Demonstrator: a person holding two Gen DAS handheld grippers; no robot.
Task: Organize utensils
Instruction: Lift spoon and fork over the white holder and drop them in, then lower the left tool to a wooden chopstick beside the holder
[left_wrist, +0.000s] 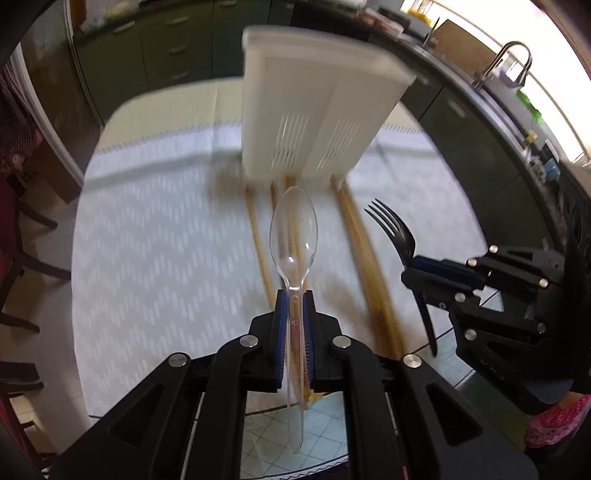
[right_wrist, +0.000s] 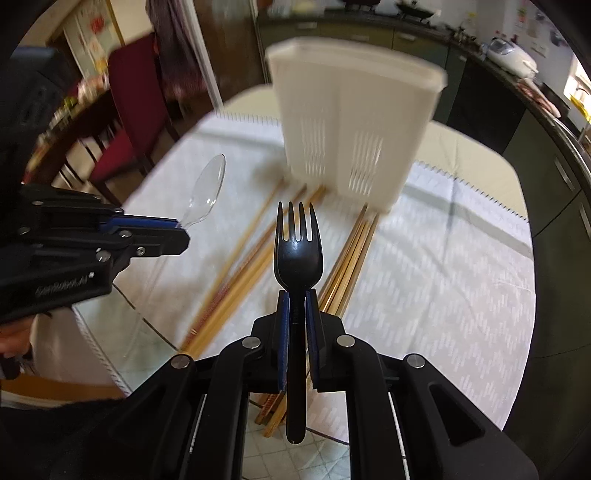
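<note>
Utensils are split between the two grippers and the table: a clear plastic spoon (left_wrist: 293, 229) is clamped by its handle in the left gripper (left_wrist: 294, 295), bowl pointing forward and handle end sticking out behind the blue pads, and a black plastic fork (right_wrist: 297, 251) is clamped the same way in the right gripper (right_wrist: 297, 295), tines forward. Both are held above the table, clear of the cloth. Beneath them, light wooden chopsticks (right_wrist: 240, 280) lie loose in two rough bunches on a white patterned tablecloth (right_wrist: 461, 266) that covers a round glass-topped table (right_wrist: 129, 321). Beyond the chopsticks, a white plastic utensil holder (right_wrist: 351, 122) with slotted sides stands upright on the cloth; its near foot is just beside the chopstick tips. From the left wrist view, the right gripper and its fork appear off to the right, well apart from the spoon.
</note>
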